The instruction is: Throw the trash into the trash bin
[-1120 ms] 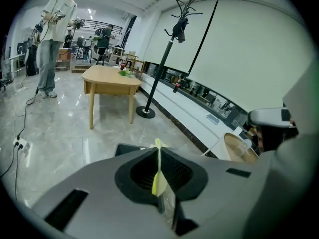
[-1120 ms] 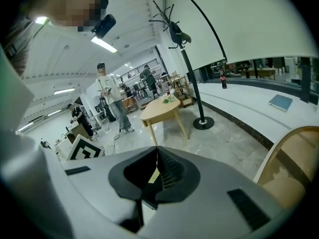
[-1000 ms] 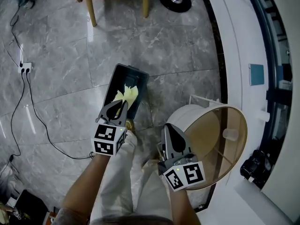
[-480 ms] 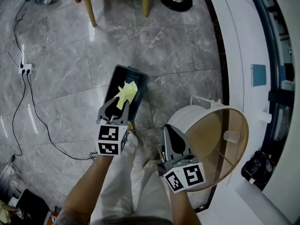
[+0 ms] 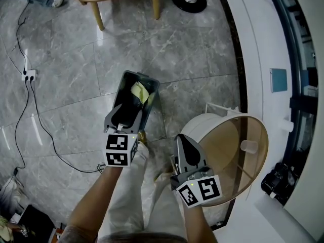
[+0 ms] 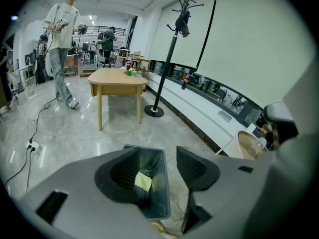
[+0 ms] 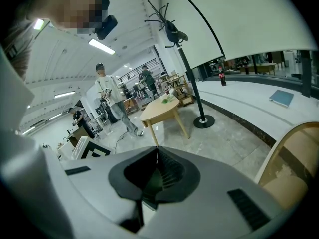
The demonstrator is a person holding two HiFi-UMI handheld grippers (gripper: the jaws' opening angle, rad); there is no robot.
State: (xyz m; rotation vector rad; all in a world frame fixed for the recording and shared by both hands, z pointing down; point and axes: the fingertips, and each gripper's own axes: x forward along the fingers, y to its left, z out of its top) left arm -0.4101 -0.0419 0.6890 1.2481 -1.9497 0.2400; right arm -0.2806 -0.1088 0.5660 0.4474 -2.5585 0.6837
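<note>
Yellow paper (image 5: 140, 92), the trash, now lies inside the dark trash bin (image 5: 153, 107) on the grey marble floor (image 5: 66, 80), towards the bin's far end. The left gripper view shows it low down between the bin's walls (image 6: 143, 181). The left gripper (image 5: 124, 114) hangs over the near end of the bin with its fingers (image 6: 199, 171) spread wide and nothing between them, only the open bin below. The right gripper (image 5: 186, 145) sits nearer and to the right, beside a round wood-topped stand (image 5: 238, 151); its fingers are pressed together on nothing.

As far as the pictures show, the throw itself looks done: the paper is in the bin and free of both grippers. What may remain is drawing the left gripper away, and no other trash can be made out on the floor around the bin.

Against the earlier frames, the paper stood up from the left fingertips as a crumpled sheet pinched over the bin. The left fingers have just been opening, and the paper has dropped clear and sits deeper in the bin. The right gripper looks unmoved.
</note>
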